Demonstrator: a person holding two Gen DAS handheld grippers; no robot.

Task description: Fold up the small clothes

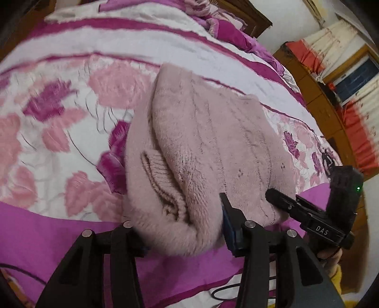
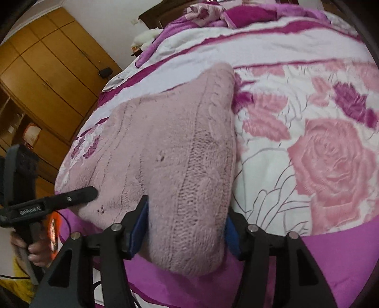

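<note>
A fuzzy pale pink knitted sweater (image 1: 208,147) lies folded on a bed with a pink and magenta floral cover (image 1: 61,111). My left gripper (image 1: 182,227) stands with its jaws wide on either side of the sweater's near left fold, with bulky cloth between them. My right gripper (image 2: 184,227) likewise straddles the near right fold of the sweater (image 2: 180,147). Each gripper also shows in the other's view: the right one (image 1: 308,213) at the sweater's near right corner, the left one (image 2: 59,201) at the near left edge.
A magenta band of the cover (image 1: 47,239) runs along the near bed edge. A rumpled quilt (image 2: 236,14) lies at the bed's far end. A wooden wardrobe (image 2: 47,71) stands to the left, and red and white curtains (image 1: 350,99) to the right.
</note>
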